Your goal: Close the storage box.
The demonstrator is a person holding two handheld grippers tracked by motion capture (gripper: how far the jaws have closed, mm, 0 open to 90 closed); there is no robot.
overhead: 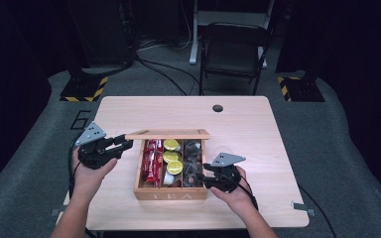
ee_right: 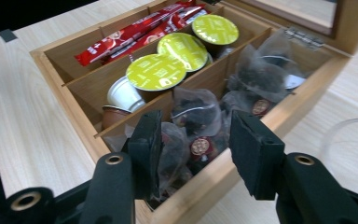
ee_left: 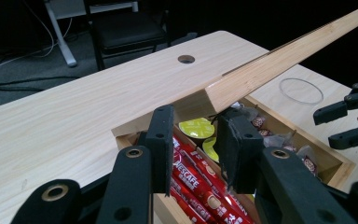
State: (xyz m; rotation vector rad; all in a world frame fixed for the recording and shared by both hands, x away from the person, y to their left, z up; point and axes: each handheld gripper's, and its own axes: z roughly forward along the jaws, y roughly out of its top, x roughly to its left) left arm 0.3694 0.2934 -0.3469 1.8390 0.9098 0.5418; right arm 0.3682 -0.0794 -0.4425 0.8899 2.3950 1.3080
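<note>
Tea box (overhead: 171,194), wooden, lettered TEA on its near wall, sits at the middle of the table (overhead: 258,129) with its lid (overhead: 168,134) raised. Your left gripper (overhead: 121,145), at the box's left side, has the lid's corner between its pads; its jaws are narrowed onto the lid's edge and hold it up at a slant. Contents, from the box's left compartment rightward: red Nescafé sticks (ee_right: 135,30); yellow-topped capsules (ee_right: 156,71) with a white capsule (ee_right: 122,93) at the near end; dark tea sachets (ee_right: 200,114) in clear wrap. Your right gripper (overhead: 209,174) hovers over the box's near right corner, above the sachets; its jaws stand roughly half apart, with nothing pressed between the pads. Beyond the box's right wall a clear ring (ee_left: 301,90) lies flat on the table. Behind the box, near the table's far edge, is a round cable hole (overhead: 218,108).
</note>
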